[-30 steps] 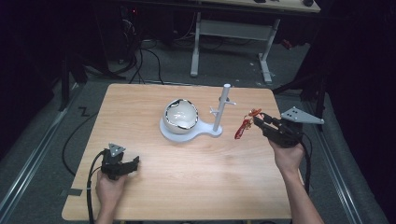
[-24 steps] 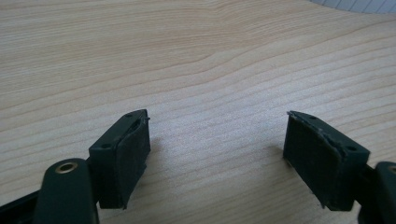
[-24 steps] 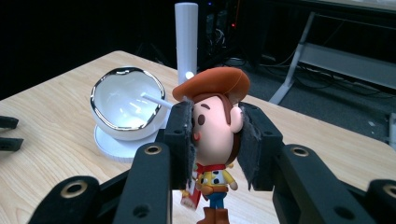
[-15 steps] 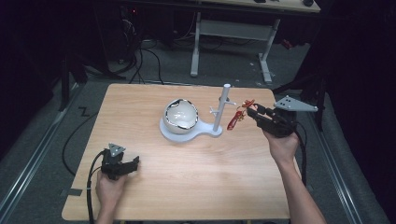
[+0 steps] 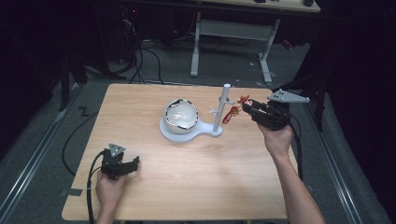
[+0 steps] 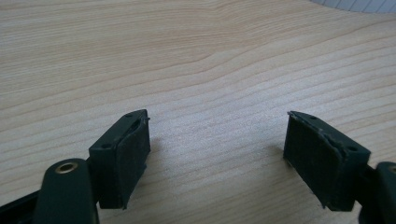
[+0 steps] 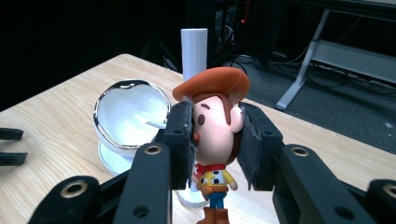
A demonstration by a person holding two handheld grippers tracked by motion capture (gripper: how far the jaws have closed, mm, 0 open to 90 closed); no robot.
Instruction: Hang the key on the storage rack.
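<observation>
The right gripper (image 5: 246, 110) clamps a cowboy figurine (image 7: 215, 140) by its head, body hanging upright, just right of the white stand's post (image 5: 223, 108). The left gripper (image 6: 217, 156), jaws wide, rests on the table (image 5: 187, 186) near-left.

A light wooden table (image 5: 154, 196) is carrying a white stand (image 5: 196, 133) near its middle; the stand's flat base is lying directly on the wood.
</observation>
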